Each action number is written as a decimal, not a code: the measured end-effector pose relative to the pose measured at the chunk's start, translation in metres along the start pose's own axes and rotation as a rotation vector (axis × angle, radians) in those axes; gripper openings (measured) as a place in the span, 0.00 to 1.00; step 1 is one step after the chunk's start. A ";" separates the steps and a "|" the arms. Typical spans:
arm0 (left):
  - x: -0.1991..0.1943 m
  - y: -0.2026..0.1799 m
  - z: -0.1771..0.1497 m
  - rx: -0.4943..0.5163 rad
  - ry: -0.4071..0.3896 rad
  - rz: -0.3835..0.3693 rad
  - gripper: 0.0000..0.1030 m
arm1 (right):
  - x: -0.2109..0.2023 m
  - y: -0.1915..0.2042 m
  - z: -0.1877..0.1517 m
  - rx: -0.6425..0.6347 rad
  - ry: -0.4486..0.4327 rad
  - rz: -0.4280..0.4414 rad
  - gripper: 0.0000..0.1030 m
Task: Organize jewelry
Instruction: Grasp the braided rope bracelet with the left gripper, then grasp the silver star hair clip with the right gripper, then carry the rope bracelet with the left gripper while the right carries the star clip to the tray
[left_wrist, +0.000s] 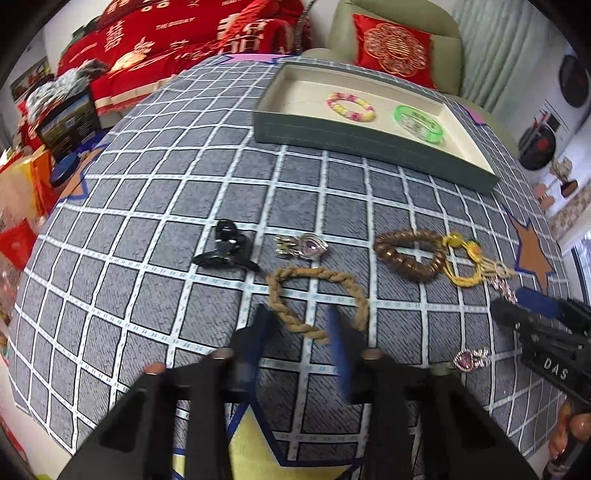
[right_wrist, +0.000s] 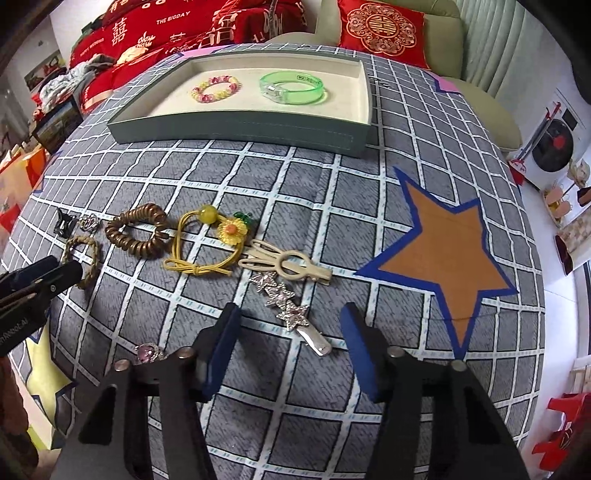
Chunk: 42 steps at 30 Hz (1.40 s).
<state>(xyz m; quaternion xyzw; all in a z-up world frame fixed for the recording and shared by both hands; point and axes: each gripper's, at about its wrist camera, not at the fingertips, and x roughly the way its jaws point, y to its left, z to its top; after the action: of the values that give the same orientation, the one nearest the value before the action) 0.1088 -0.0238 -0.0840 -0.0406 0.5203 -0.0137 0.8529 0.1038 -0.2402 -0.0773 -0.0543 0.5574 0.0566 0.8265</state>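
Inside tray (right_wrist: 236, 125): beaded bracelet (right_wrist: 216, 88), green bangle (right_wrist: 291, 86).

We see a grey cloth with a white grid (right_wrist: 258, 192) bearing an orange, blue-edged star (right_wrist: 448, 251). The translucent green bangle (right_wrist: 291, 85) and what looks like a pink-and-yellow beaded bracelet (right_wrist: 217, 88) lie in cream lining.

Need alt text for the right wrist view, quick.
The open right gripper hovers over a star-studded silver hair clip on the grey checked cloth. Further off, the tray holds a beaded bracelet and a green bangle.
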 end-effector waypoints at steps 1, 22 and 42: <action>0.000 0.000 -0.001 0.003 -0.001 -0.002 0.22 | -0.001 0.001 0.000 -0.001 0.003 0.000 0.45; -0.066 0.011 0.020 0.028 -0.090 -0.242 0.18 | -0.048 -0.033 -0.001 0.200 -0.088 0.163 0.18; -0.070 0.027 0.003 0.110 -0.131 -0.098 0.56 | -0.071 -0.017 0.018 0.185 -0.126 0.230 0.18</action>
<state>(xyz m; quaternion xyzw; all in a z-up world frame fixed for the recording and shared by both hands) 0.0786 0.0080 -0.0233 -0.0197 0.4593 -0.0814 0.8843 0.0965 -0.2564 -0.0040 0.0900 0.5100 0.1027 0.8493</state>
